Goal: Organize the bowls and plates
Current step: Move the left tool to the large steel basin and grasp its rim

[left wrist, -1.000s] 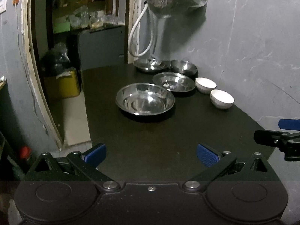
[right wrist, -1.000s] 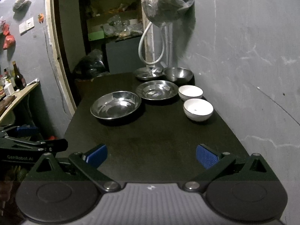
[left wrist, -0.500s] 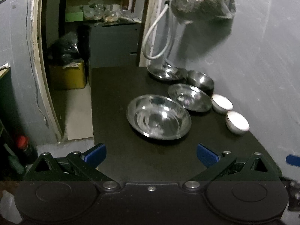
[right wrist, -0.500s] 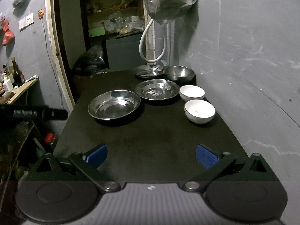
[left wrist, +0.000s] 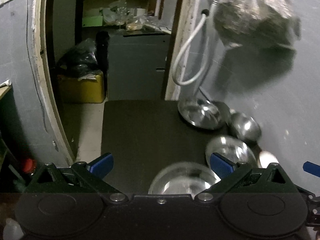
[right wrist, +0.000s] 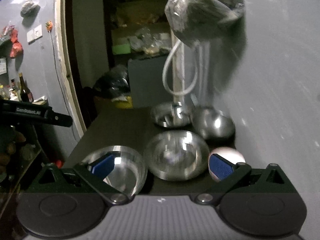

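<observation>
Steel dishes stand on a black table (left wrist: 144, 132) by the grey wall. In the left wrist view my left gripper (left wrist: 161, 165) is open and empty above the near large steel plate (left wrist: 184, 180); a second steel plate (left wrist: 230, 150), a steel bowl (left wrist: 245, 128) and a far steel plate (left wrist: 202, 114) lie beyond. In the right wrist view my right gripper (right wrist: 162, 165) is open and empty over the near plate (right wrist: 122, 170) and second plate (right wrist: 177, 156). A white bowl (right wrist: 228, 154) sits behind its right finger. The steel bowl (right wrist: 213, 124) and far plate (right wrist: 170, 116) stand further back.
A plastic bag (right wrist: 204, 10) hangs on the wall above the dishes, with a looped white hose (right wrist: 178, 74) below it. A doorway at the left leads to a cluttered room with a yellow box (left wrist: 82, 88). The left gripper's body (right wrist: 36, 114) shows at the left of the right wrist view.
Both grippers have moved forward over the table toward the dishes, which now sit close under the fingers. Both stay open and empty.
</observation>
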